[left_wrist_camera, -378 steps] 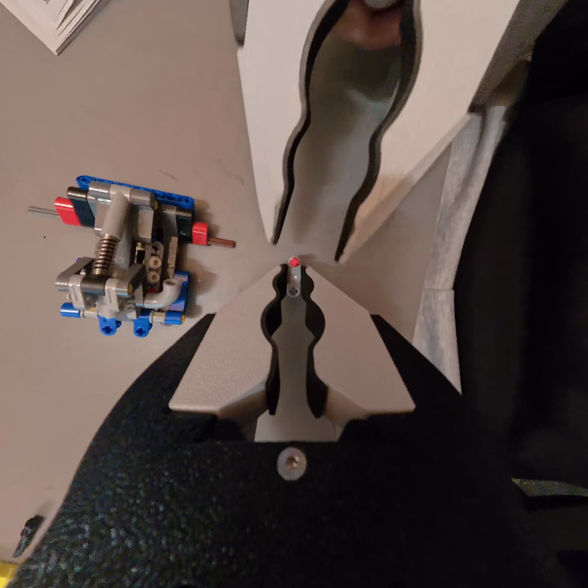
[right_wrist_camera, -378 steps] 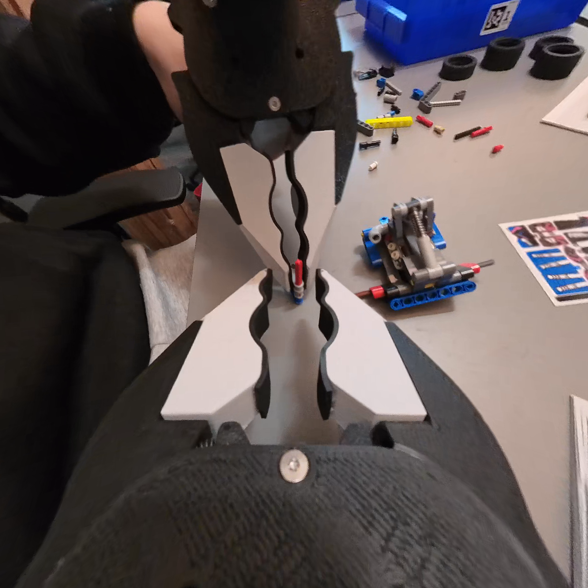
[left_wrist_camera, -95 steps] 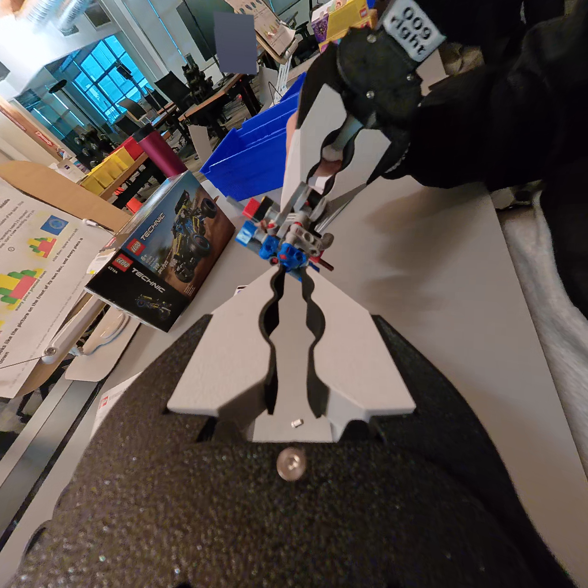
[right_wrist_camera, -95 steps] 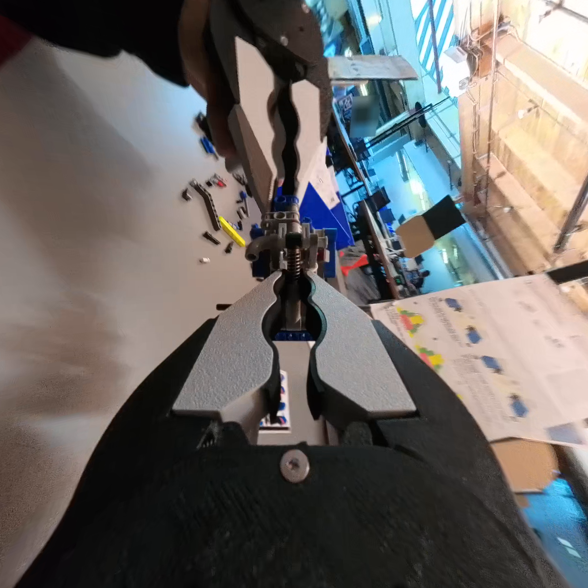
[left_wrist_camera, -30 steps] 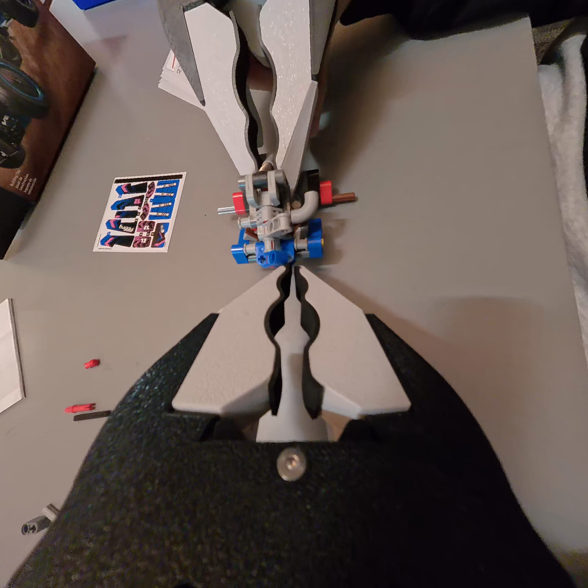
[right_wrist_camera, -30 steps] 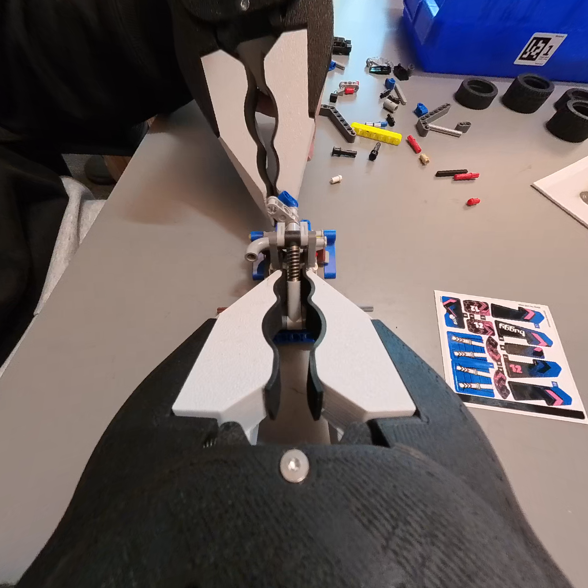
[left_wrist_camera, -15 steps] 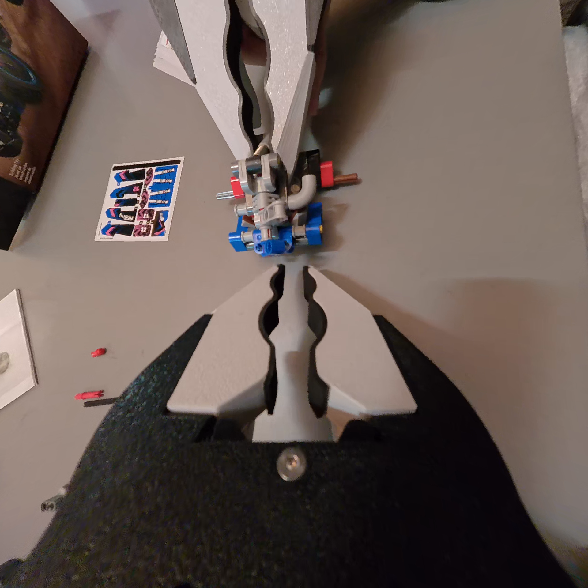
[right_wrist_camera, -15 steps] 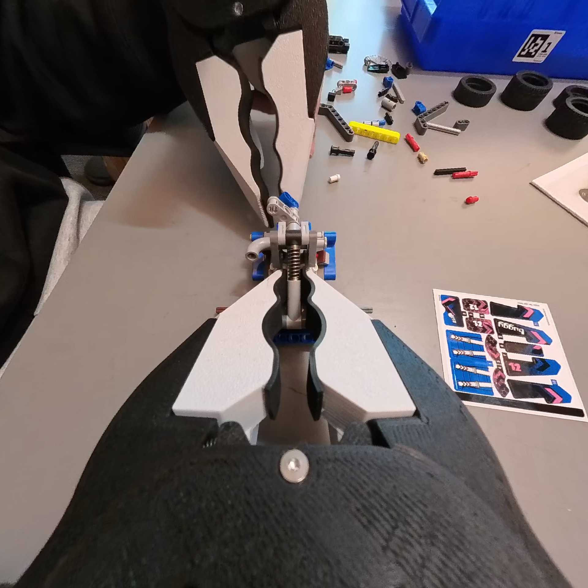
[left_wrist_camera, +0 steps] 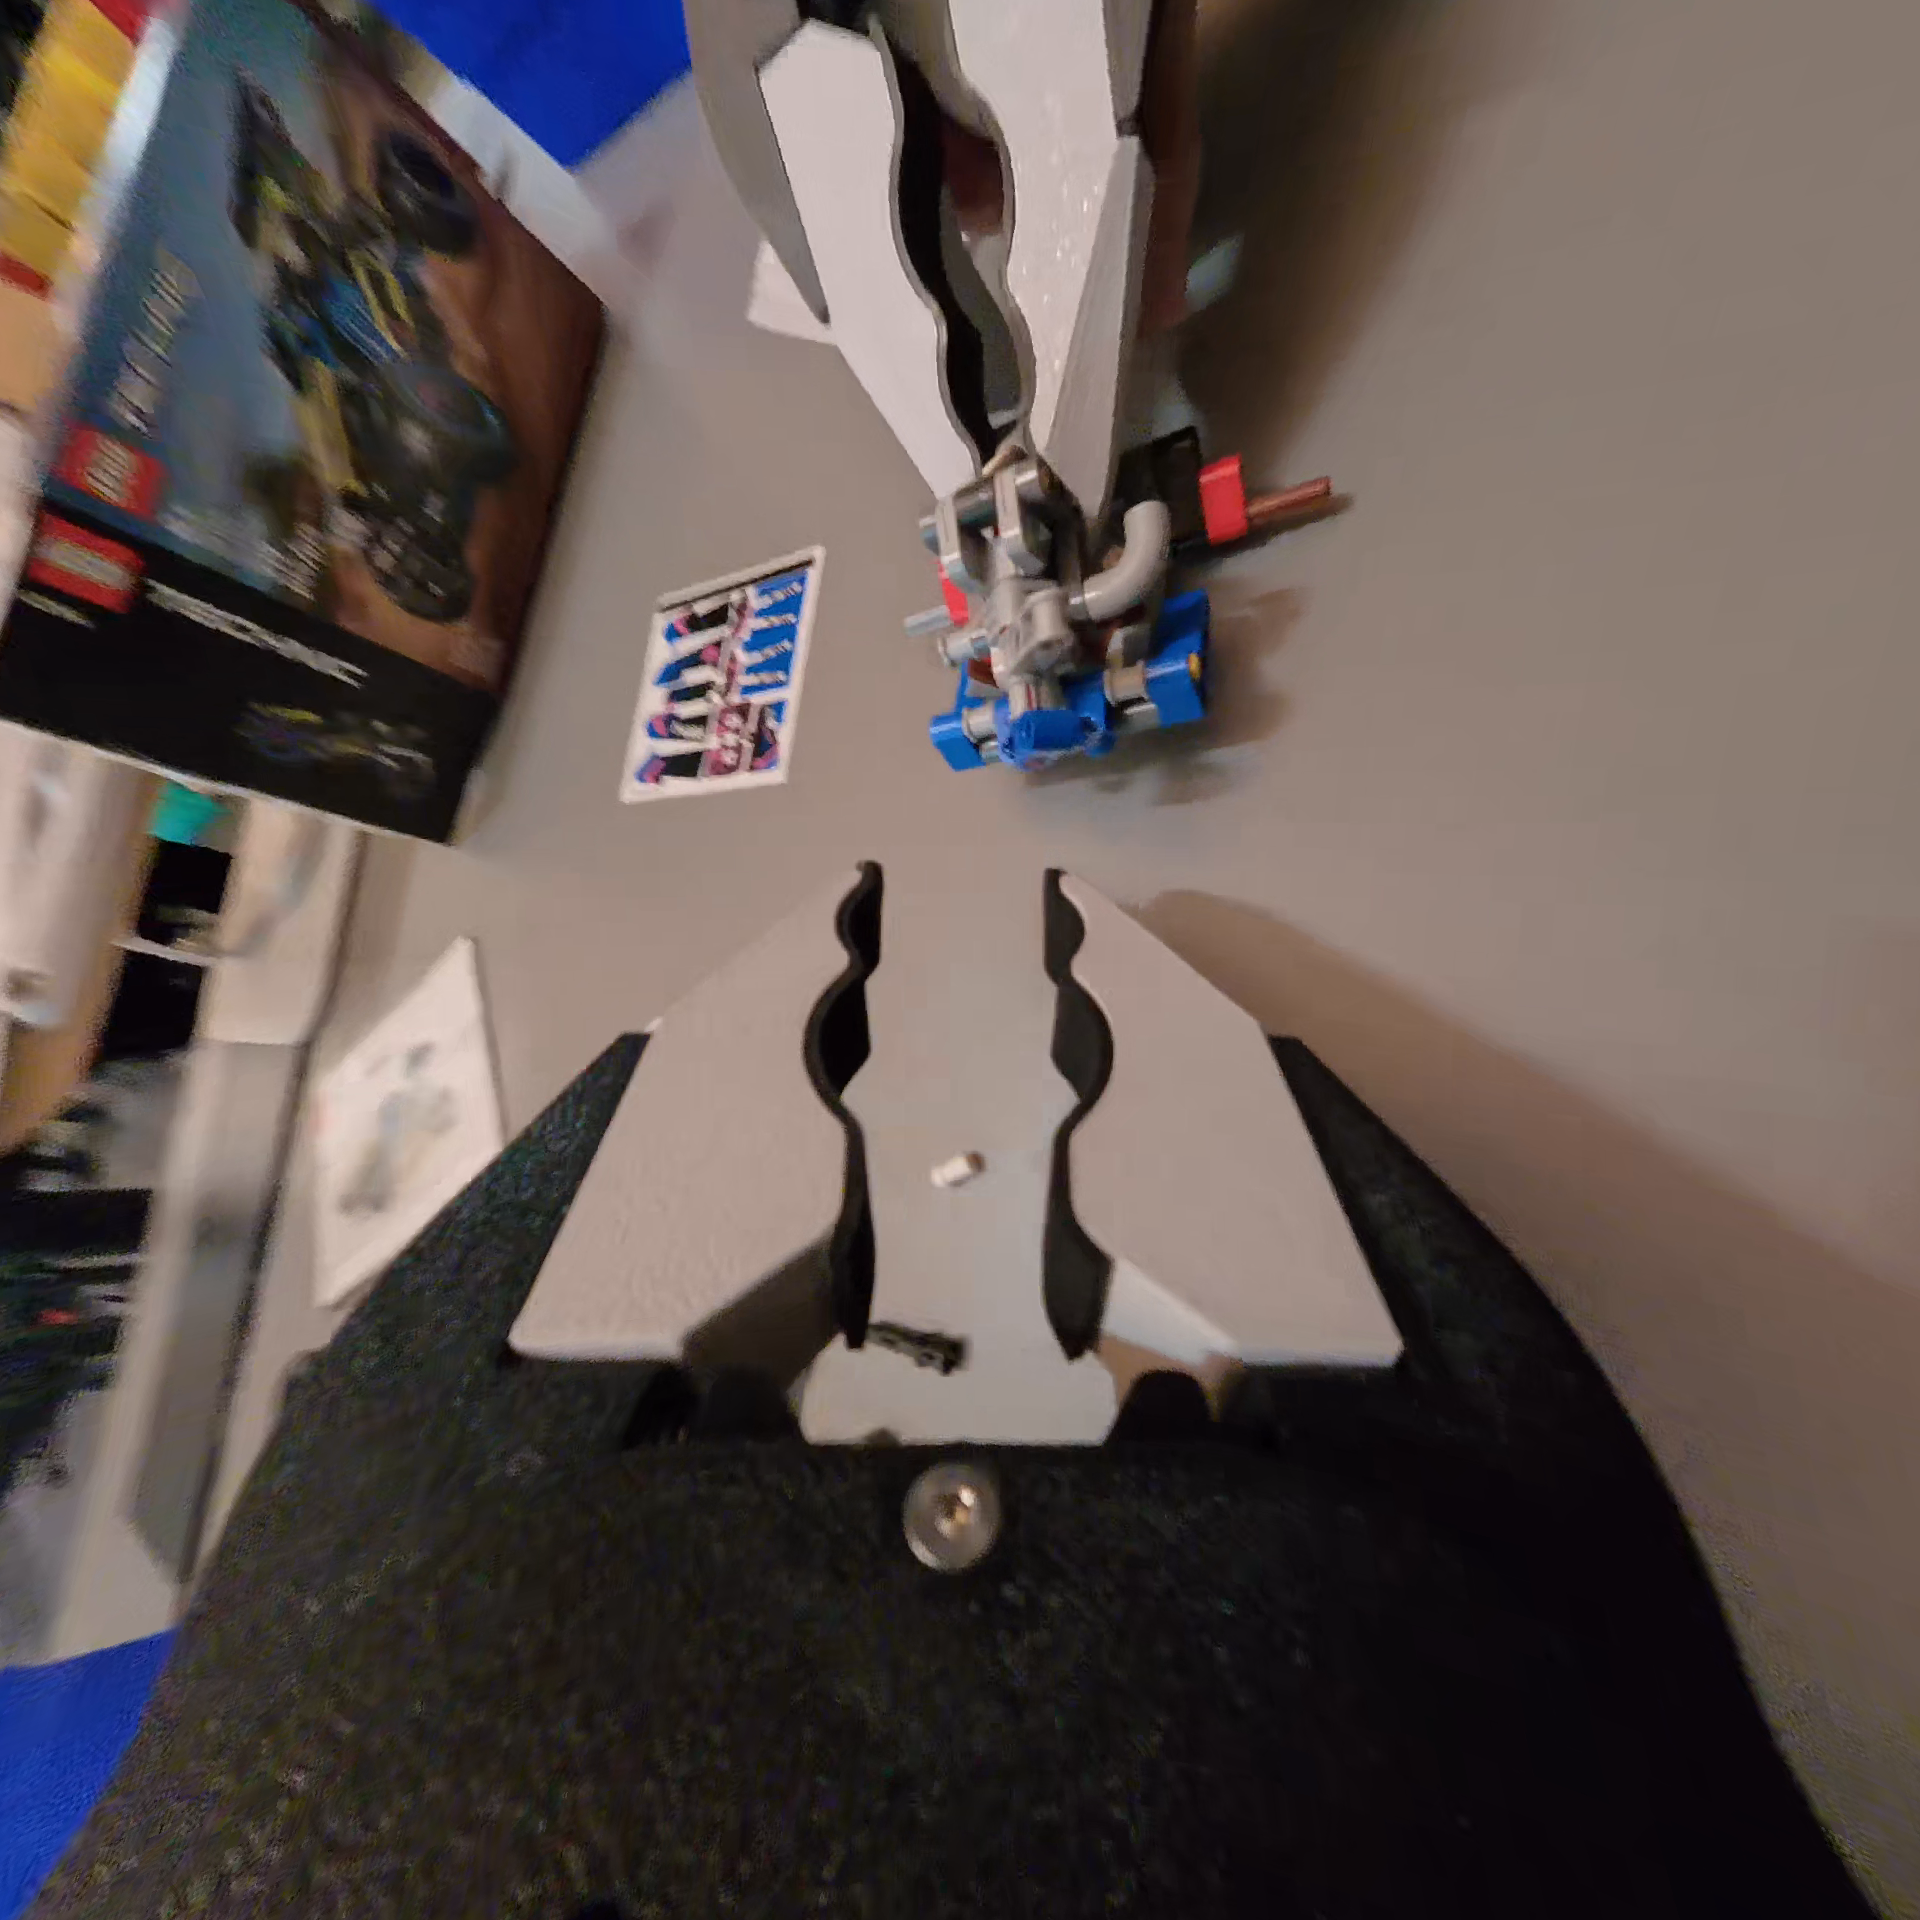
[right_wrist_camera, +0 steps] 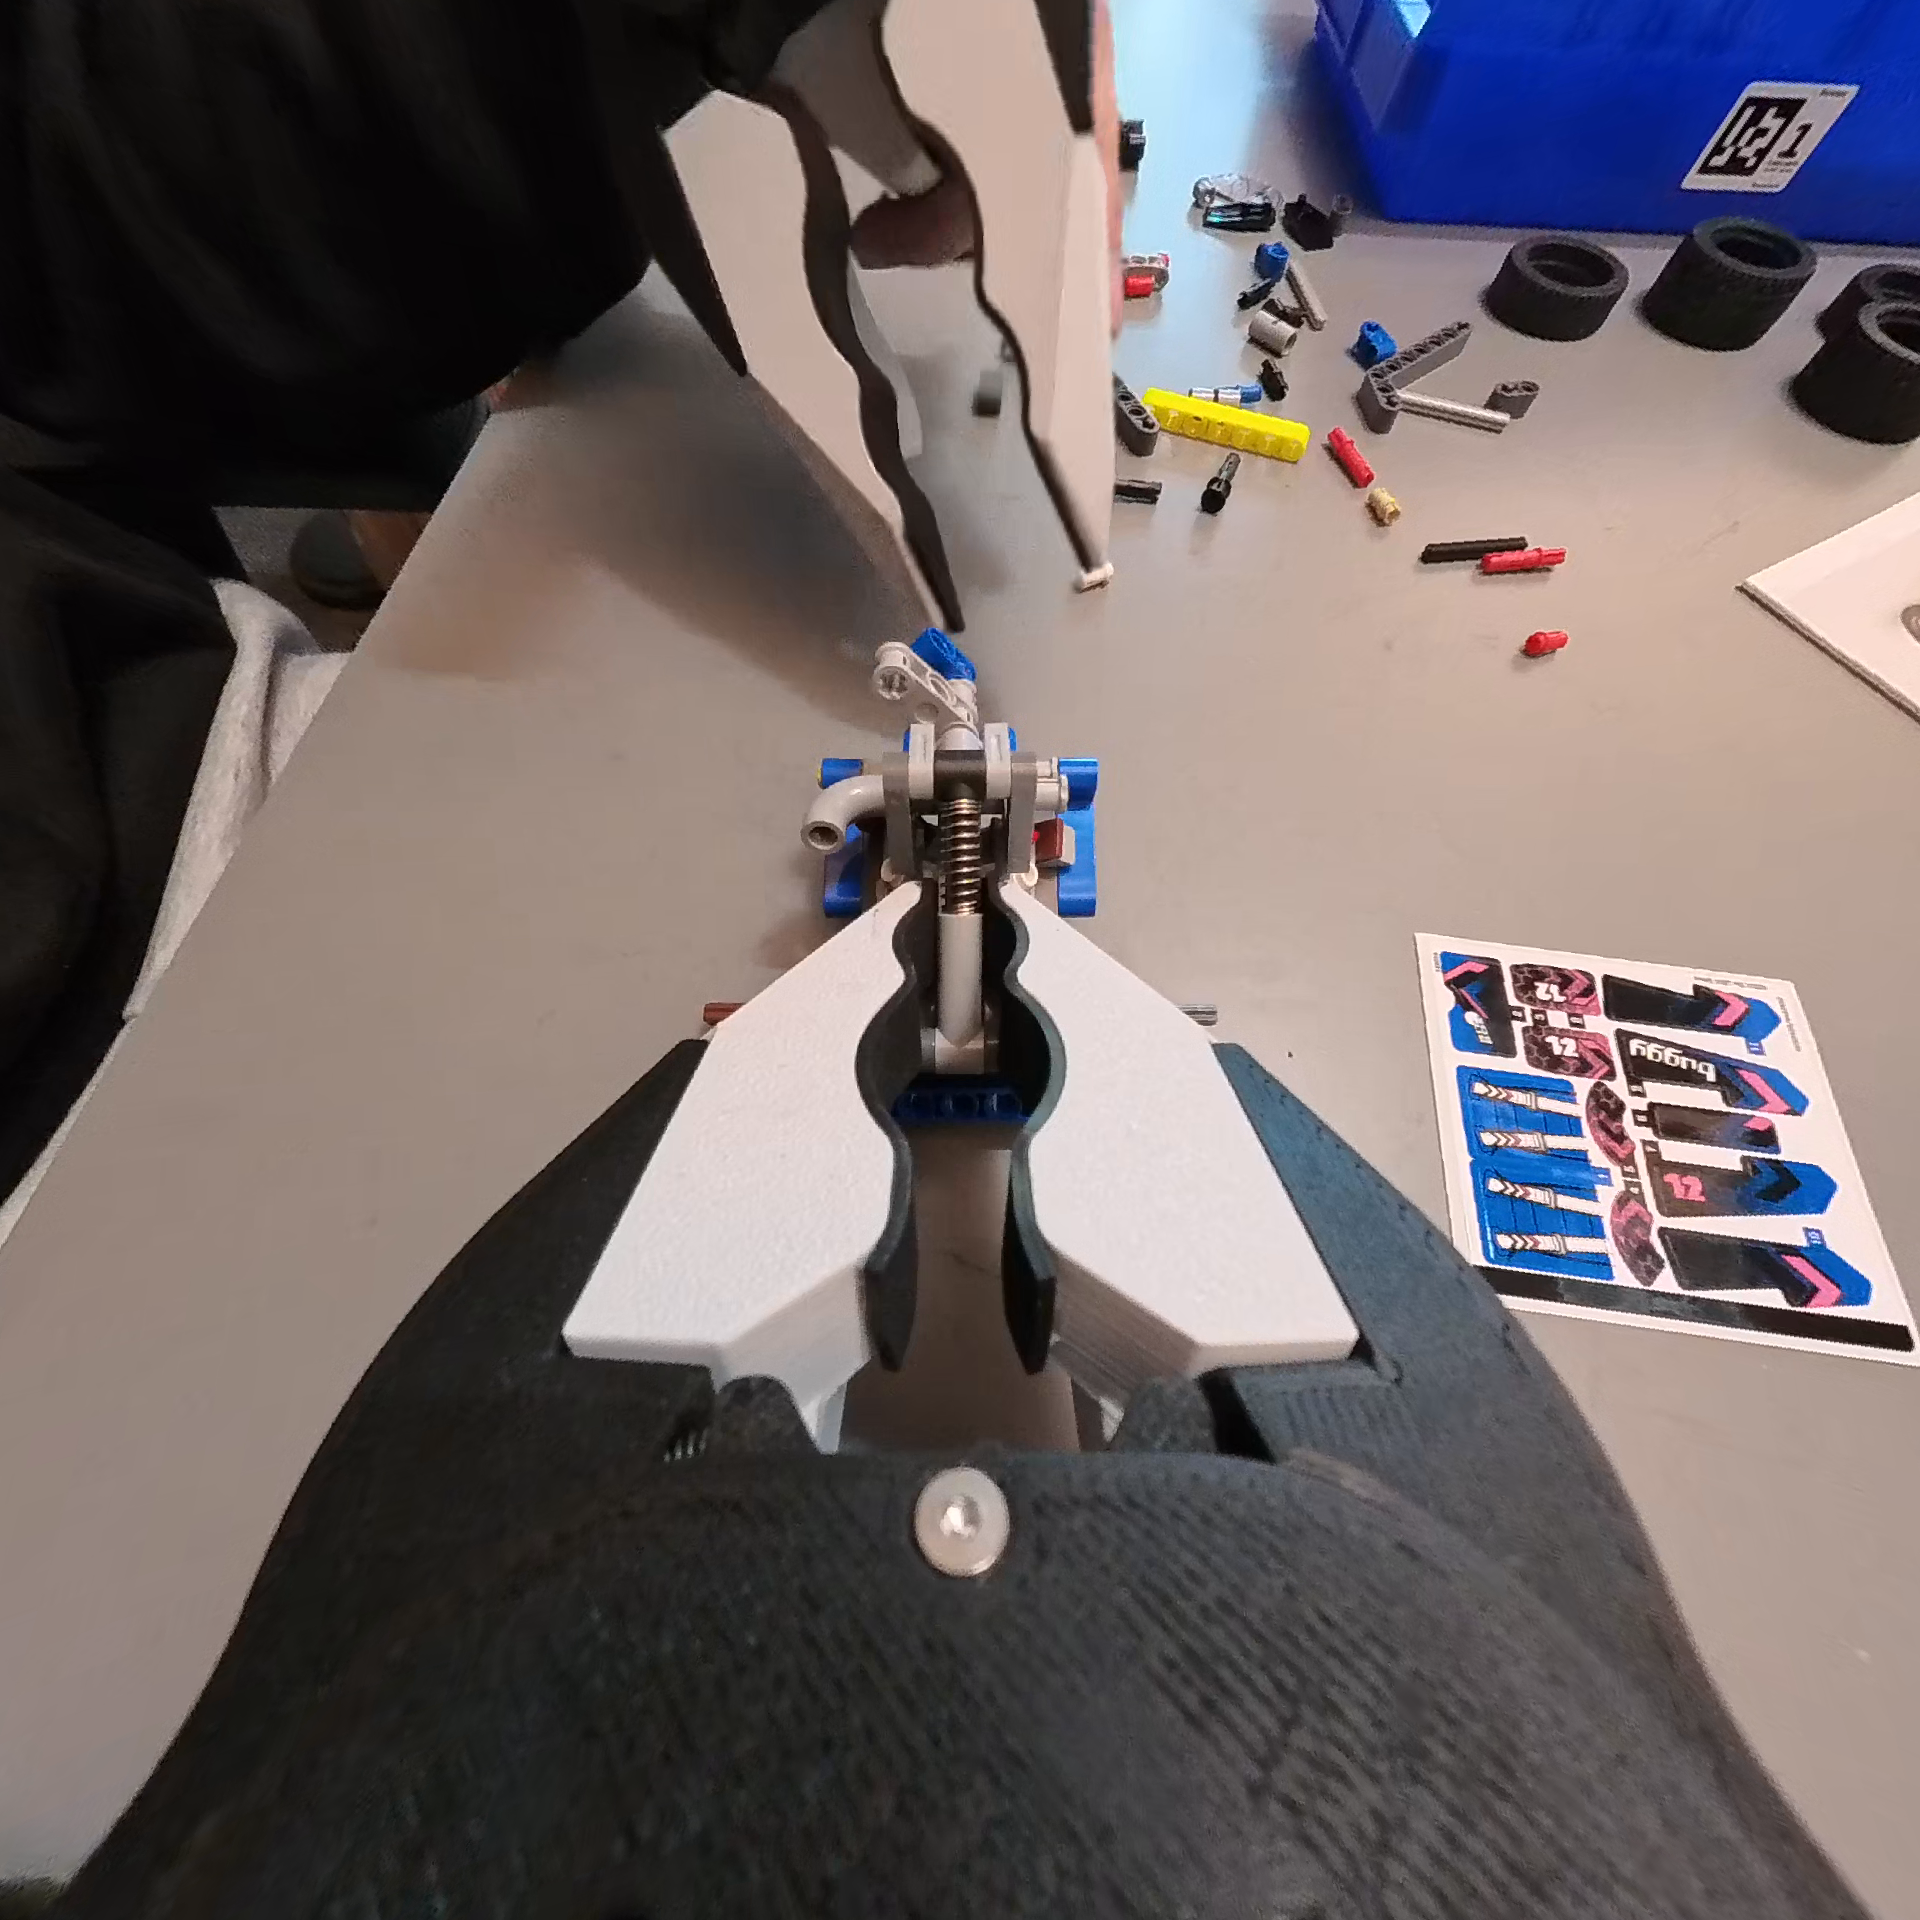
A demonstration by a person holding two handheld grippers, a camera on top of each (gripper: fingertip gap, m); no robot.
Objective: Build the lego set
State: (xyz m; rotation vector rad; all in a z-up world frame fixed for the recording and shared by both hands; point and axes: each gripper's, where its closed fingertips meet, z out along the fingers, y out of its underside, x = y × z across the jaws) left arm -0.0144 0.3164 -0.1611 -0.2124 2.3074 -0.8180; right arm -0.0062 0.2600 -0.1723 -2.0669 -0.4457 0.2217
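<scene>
The partly built lego assembly (right_wrist_camera: 956,810), blue and grey with a coil spring, rests on the grey table (right_wrist_camera: 520,935). My right gripper (right_wrist_camera: 961,899) is shut on its grey shock and rear frame. The assembly also shows in the left wrist view (left_wrist_camera: 1060,623), with the right gripper (left_wrist_camera: 1023,457) clamped on its far side. My left gripper (left_wrist_camera: 956,883) is open and empty, a short way back from the assembly's blue end. In the right wrist view the left gripper (right_wrist_camera: 1023,587) hangs just beyond the assembly, not touching it.
A sticker sheet (right_wrist_camera: 1652,1132) lies right of the assembly. Loose parts with a yellow beam (right_wrist_camera: 1226,426), black tyres (right_wrist_camera: 1714,281) and a blue bin (right_wrist_camera: 1610,104) lie at the back. The lego box (left_wrist_camera: 270,468) stands to the left. A small white pin (left_wrist_camera: 956,1169) lies on the table. The grippers' ends are close to 7 centimetres from one another.
My left gripper has opened wider and pulled back from the assembly's blue end, tilting its view. My right gripper keeps its hold and the assembly has not moved.
</scene>
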